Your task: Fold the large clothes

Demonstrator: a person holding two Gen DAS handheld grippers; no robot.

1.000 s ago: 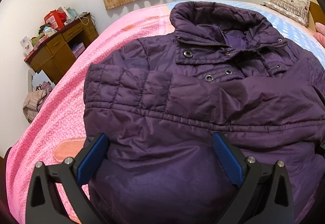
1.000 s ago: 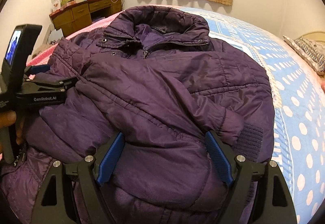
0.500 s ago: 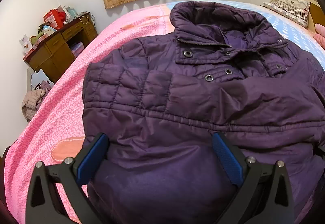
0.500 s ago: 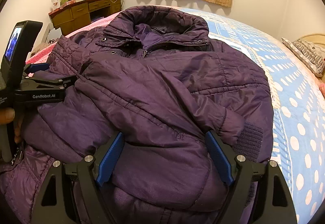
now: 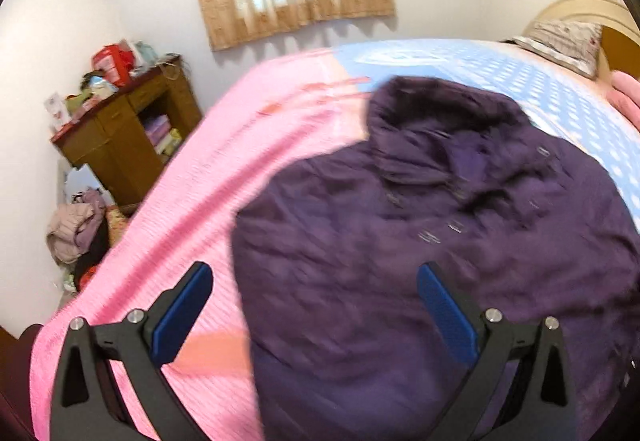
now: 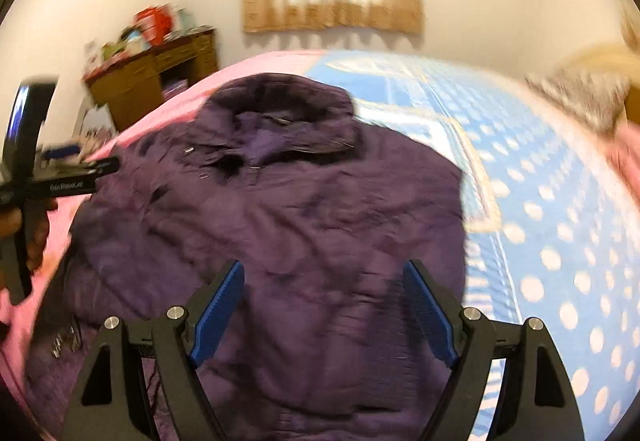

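Observation:
A dark purple padded jacket (image 5: 420,233) lies on the bed, collar away from me, both sleeves folded across its front; it also shows in the right wrist view (image 6: 288,225). Both views are motion-blurred. My left gripper (image 5: 312,305) is open and empty, raised above the jacket's left edge. My right gripper (image 6: 324,305) is open and empty, raised above the jacket's lower middle. The left gripper also shows from the side at the left edge of the right wrist view (image 6: 64,165), held by a hand.
The bed has a pink cover (image 5: 192,209) on the left and a blue dotted cover (image 6: 540,201) on the right. A wooden desk (image 5: 120,137) with clutter stands by the left wall. A pillow (image 5: 560,45) lies by the headboard.
Both grippers have lifted up and back from the jacket, so it looks smaller and lower. The left gripper has shifted left over the pink cover. Both stay open.

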